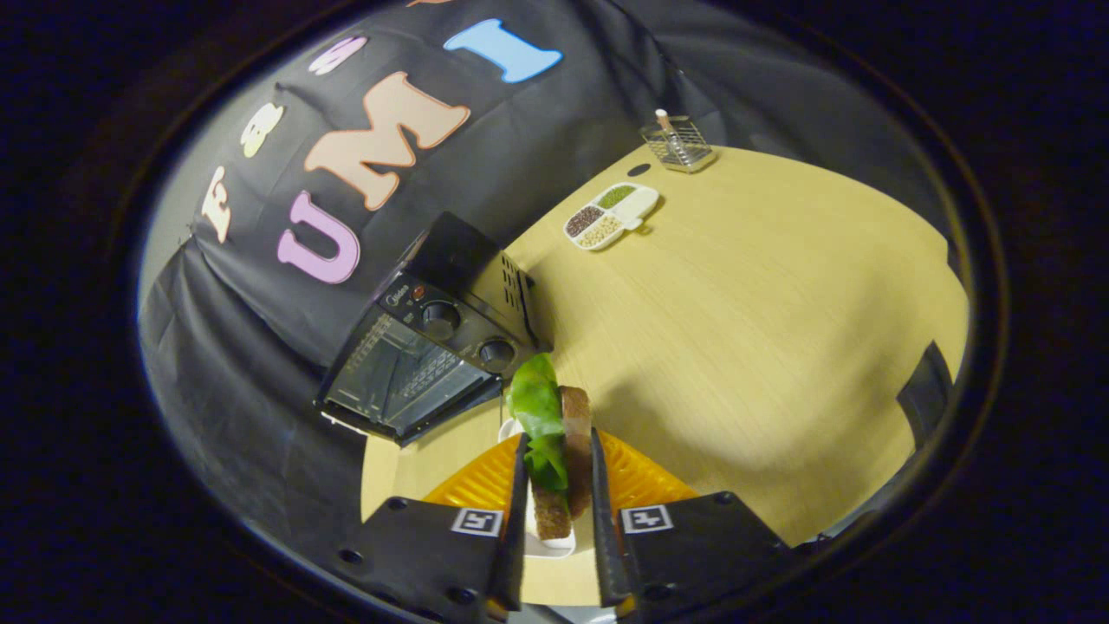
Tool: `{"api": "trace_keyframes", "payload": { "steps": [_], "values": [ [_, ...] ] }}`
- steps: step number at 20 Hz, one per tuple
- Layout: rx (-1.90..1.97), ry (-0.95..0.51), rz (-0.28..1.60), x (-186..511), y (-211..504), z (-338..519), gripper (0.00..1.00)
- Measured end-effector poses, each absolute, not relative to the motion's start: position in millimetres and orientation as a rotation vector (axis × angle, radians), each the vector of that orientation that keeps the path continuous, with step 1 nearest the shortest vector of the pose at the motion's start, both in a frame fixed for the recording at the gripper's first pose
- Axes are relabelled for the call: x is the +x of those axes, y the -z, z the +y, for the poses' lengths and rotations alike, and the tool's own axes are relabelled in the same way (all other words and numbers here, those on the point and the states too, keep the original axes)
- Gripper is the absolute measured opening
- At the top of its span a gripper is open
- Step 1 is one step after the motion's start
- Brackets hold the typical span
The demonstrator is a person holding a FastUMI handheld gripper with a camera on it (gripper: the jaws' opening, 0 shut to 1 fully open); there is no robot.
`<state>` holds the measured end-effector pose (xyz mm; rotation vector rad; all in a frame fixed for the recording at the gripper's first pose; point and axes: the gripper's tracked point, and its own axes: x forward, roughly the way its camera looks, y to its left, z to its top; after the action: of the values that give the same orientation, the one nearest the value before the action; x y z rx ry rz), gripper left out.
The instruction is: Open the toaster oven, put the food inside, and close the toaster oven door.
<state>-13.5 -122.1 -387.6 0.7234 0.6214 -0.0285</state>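
**Sandwich pinched between the fingers, oven ahead at eleven o'clock**

Pale wood tabletop [762, 312] fills most of what we see from the gripper view, with black booth cloth hanging behind it. At about eleven o'clock from the fingers stands the toaster oven [433, 338], dark, with two knobs on its panel; its glass door looks tilted outward, though we cannot tell how far it is open. Well beyond, at one o'clock, lie a divided dish of beans [611, 215] and, farther still, a wire holder [678, 143].

Our gripper [559, 485] holds the food: a sandwich [559, 433] of brown bread slices with a green leaf standing on edge between the two fingers, which appear to press on its two faces. Under it sit a small white dish [554, 544] and an orange ribbed plate [641, 477].

We judge the sandwich light, soft and easily crushed, the leaf liable to slip out. A hold across the flat bread faces, low and near the middle, seems best, with gentle pressure. The oven door will be stiffer, and is best taken at its top edge.
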Motion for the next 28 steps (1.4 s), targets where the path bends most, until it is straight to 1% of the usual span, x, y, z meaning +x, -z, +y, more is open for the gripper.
{"api": "trace_keyframes", "payload": {
  "steps": [1, 6, 12, 13, 18, 21, 25, 28],
  "values": [
    [0.726, 0.043, 0.616, -15.2, 387.1, -124.2, 0.35],
    [0.751, 0.059, 0.53, -17.6, 348.7, -123.9, 0.35],
    [0.919, 0.091, 0.375, -20.6, 301.4, -108.3, 0.34],
    [0.949, 0.108, 0.359, -17.5, 300.7, -104.6, 0.2],
    [1.15, 0.196, 0.229, -6.2, 285.9, -85.9, 0.2],
    [1.296, 0.22, 0.149, 13.4, 283.3, -54.8, 0.2],
    [1.384, 0.259, 0.134, 50.0, 303.8, -5.3, 0.2],
    [1.427, 0.257, 0.108, 77.9, 310.5, 24.8, 0.2]
  ]
}}
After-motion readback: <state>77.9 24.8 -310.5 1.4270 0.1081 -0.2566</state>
